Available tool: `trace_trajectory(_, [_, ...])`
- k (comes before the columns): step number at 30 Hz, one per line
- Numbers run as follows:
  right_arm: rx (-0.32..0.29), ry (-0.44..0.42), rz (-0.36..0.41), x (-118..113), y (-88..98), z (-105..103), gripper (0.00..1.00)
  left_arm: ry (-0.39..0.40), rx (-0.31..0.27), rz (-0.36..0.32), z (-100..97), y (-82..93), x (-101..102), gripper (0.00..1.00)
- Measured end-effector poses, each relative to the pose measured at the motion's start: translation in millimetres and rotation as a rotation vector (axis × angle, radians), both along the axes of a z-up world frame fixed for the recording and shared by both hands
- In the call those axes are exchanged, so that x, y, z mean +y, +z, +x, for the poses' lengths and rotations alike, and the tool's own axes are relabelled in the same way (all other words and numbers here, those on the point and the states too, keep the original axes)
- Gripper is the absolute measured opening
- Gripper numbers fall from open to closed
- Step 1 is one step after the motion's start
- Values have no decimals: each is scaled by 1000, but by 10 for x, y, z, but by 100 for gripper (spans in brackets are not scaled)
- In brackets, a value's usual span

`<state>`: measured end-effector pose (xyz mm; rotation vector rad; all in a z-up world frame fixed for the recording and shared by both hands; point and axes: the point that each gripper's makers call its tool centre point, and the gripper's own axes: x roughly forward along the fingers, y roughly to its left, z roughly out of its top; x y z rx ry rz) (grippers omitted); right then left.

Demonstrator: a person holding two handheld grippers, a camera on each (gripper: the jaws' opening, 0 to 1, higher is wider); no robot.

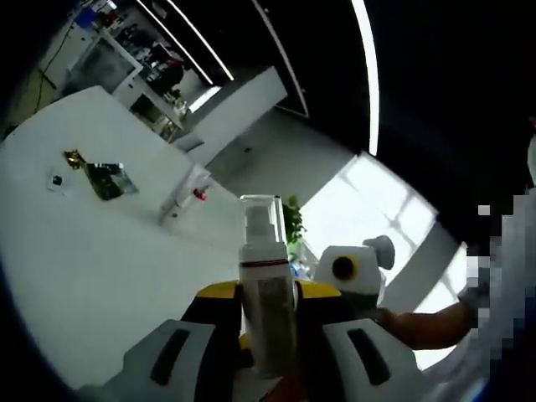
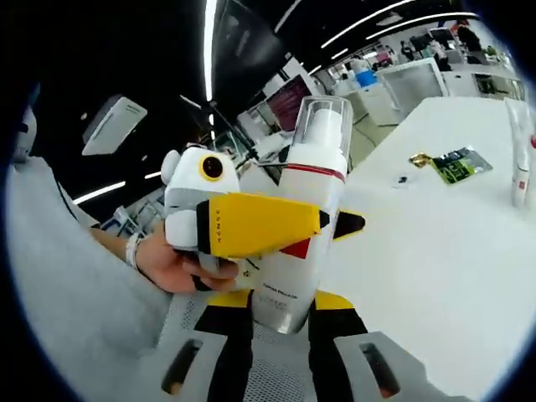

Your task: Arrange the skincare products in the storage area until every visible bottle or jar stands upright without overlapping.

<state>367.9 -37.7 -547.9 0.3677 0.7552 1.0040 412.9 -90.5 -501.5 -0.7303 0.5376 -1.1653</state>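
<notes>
A white pump bottle (image 1: pixel 266 285) with a clear cap and a red band is lifted above the white table (image 1: pixel 92 276). My left gripper (image 1: pixel 270 295) is shut on the bottle's body, its yellow tips on either side. In the right gripper view the same bottle (image 2: pixel 311 180) stands between my right gripper's (image 2: pixel 280 300) jaws, which press on its lower part. The left gripper (image 2: pixel 289 224) reaches in from the left and clamps the bottle's middle, one yellow jaw lying across its front. A hand (image 2: pixel 167 261) holds that gripper.
On the table lie a green and gold packet (image 2: pixel 456 163) (image 1: pixel 105 178), a small dark item (image 2: pixel 403 179) (image 1: pixel 57 179) and white tubes with red marks (image 2: pixel 521 167) (image 1: pixel 180 201). Shelves and desks stand beyond the table. A person's sleeve (image 2: pixel 59 276) is at the left.
</notes>
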Motion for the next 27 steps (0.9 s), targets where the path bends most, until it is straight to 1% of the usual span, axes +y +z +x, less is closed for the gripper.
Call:
trace_trajectory(5, [22, -2, 77, 15, 99, -58, 17, -32, 16, -46, -54, 72, -22, 22])
trace_trajectory(6, [37, 1, 113, 29, 140, -82, 17, -44, 29, -65, -76, 98, -29, 22])
trace_trajectory(8, [46, 3, 141, 17, 166, -101, 17, -55, 41, -78, -93, 114, -33, 22])
trace_trajectory(10, [50, 4, 144, 12, 168, -124, 18, -67, 46, -80, -114, 115, -43, 22])
trace_trajectory(12, [60, 8, 147, 13, 171, -149, 18, -87, 66, -86, -150, 118, -63, 22])
trace_trajectory(14, [63, 6, 144, 12, 170, -165, 18, -93, 60, -80, -158, 109, -65, 22])
trace_trajectory(15, [64, 17, 160, 28, 193, -190, 18, -100, 66, -84, -169, 113, -68, 22])
trace_trajectory(17, [73, 29, 216, 62, 266, -221, 18, -119, 72, -112, -205, 165, -79, 22])
trace_trajectory(18, [67, 42, 238, 80, 304, -238, 18, -132, 77, -128, -226, 191, -84, 22])
trace_trajectory(19, [65, 46, 238, 80, 303, -243, 17, -147, 82, -145, -248, 217, -89, 22])
trace_trajectory(22, [79, 54, 264, 98, 339, -263, 17, -152, 88, -153, -253, 224, -85, 21])
trace_trajectory(23, [81, 53, 262, 99, 337, -261, 17, -158, 93, -161, -260, 233, -85, 21])
trace_trajectory(24, [82, 53, 260, 100, 335, -259, 18, -153, 85, -156, -247, 222, -83, 21])
trace_trajectory(25, [84, 56, 249, 103, 322, -264, 18, -157, 93, -156, -250, 212, -82, 21])
trace_trajectory(26, [78, 43, 234, 103, 306, -241, 18, -154, 90, -156, -250, 218, -79, 21])
trace_trajectory(27, [78, 31, 226, 98, 293, -221, 18, -132, 89, -153, -210, 205, -63, 21])
